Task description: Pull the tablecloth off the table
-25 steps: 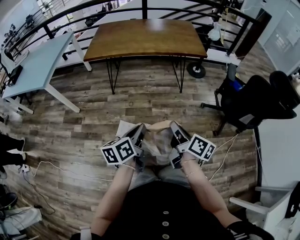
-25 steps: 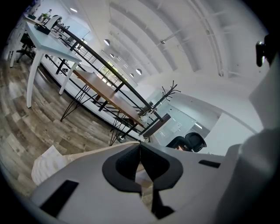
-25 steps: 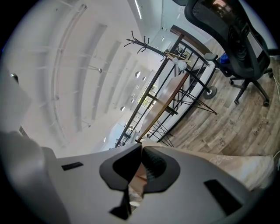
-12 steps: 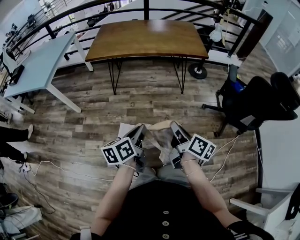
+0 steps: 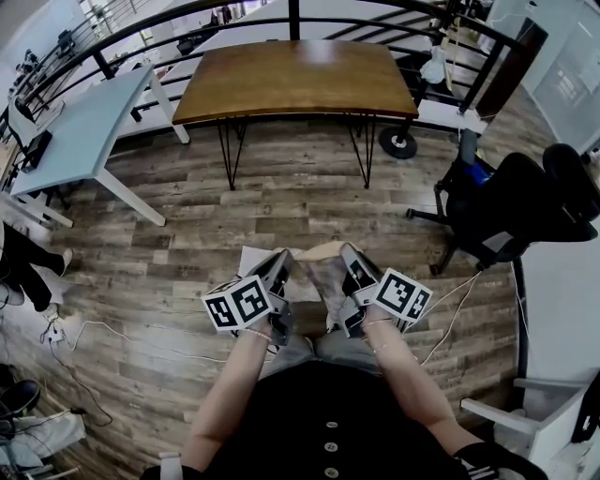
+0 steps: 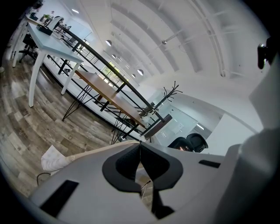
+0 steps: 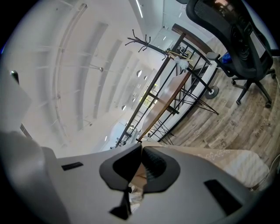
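The beige and white tablecloth (image 5: 314, 275) hangs bunched between my two grippers, close in front of the person's body and above the wood floor. My left gripper (image 5: 281, 259) is shut on its left end and my right gripper (image 5: 345, 253) on its right end. In the left gripper view the left gripper (image 6: 140, 142) has its jaws pressed together, with the cloth (image 6: 54, 156) trailing off to the left. In the right gripper view the right gripper (image 7: 142, 146) is likewise closed, the cloth (image 7: 227, 162) draping to the right. The brown wooden table (image 5: 291, 75) stands bare farther ahead.
A white table (image 5: 80, 122) stands at the far left and a black office chair (image 5: 516, 202) at the right. A black railing (image 5: 309, 19) runs behind the tables. Cables (image 5: 112, 339) lie on the floor at the left, near a person's legs (image 5: 28, 272).
The cloth between the grippers has gathered a little narrower. The person's legs at the left edge have stepped further into view. Both grippers stay where they were.
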`<state>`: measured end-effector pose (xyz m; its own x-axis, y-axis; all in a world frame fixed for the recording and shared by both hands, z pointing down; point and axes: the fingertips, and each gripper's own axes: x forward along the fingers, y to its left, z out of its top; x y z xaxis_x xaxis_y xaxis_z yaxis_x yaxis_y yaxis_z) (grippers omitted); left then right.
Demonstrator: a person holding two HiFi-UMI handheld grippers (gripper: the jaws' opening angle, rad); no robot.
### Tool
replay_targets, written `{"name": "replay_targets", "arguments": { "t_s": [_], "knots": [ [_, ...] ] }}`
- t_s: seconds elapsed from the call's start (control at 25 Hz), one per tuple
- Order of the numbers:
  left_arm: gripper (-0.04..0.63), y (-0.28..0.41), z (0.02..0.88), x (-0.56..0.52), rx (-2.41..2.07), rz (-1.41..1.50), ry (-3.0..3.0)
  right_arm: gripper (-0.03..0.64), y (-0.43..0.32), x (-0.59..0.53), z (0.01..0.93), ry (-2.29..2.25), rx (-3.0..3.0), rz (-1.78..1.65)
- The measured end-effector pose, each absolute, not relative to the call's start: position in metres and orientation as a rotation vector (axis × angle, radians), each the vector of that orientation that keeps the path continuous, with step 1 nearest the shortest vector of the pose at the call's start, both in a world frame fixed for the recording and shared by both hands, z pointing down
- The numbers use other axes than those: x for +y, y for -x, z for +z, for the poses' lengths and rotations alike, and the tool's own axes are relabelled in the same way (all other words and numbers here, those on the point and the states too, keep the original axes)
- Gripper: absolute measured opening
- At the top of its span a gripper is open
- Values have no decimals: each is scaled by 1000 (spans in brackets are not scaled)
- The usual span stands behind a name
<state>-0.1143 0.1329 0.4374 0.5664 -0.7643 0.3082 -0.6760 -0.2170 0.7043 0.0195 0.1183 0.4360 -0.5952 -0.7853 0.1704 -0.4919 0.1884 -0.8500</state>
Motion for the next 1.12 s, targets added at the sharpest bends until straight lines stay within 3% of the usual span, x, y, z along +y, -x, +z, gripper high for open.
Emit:
{"name": "replay_targets", "arguments": {
  "t_s": [1.12],
  "knots": [
    [15, 118, 443, 129, -1164, -146, -1913, 26, -14, 113, 445, 1194, 2173, -1424]
  ]
}}
